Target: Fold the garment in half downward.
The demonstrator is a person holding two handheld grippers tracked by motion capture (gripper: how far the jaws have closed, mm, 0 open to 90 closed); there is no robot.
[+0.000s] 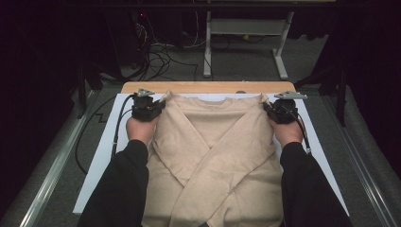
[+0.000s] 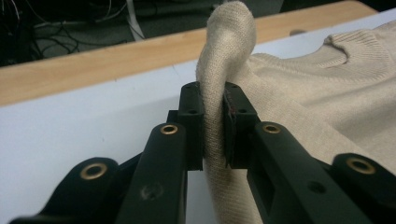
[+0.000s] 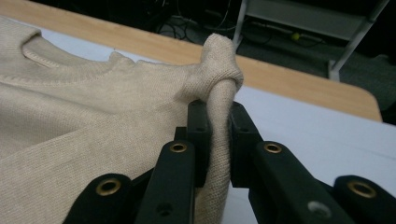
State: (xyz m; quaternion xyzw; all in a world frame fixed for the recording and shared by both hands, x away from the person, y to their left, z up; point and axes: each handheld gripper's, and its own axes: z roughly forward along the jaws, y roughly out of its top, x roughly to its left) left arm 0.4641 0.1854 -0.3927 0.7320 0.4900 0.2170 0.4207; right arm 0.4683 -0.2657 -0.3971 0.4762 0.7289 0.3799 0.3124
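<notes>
A beige knit sweater [image 1: 215,156] lies flat on the white table top [image 1: 101,156], collar at the far side, both sleeves folded across its chest in an X. My left gripper [image 1: 161,105] is shut on the sweater's far left shoulder; in the left gripper view the pads pinch a fold of the sweater [image 2: 215,121] that bulges up above them. My right gripper [image 1: 267,107] is shut on the far right shoulder, where a bunched knob of the sweater [image 3: 219,112] stands between its pads. Both shoulders are raised a little off the table.
A wooden strip [image 1: 208,87] runs along the table's far edge. Beyond it stand a grey table frame [image 1: 246,33] and loose cables [image 1: 156,56] on the floor. Metal rails [image 1: 52,165] flank the table on both sides. A person's black sleeves [image 1: 120,189] come in from the bottom.
</notes>
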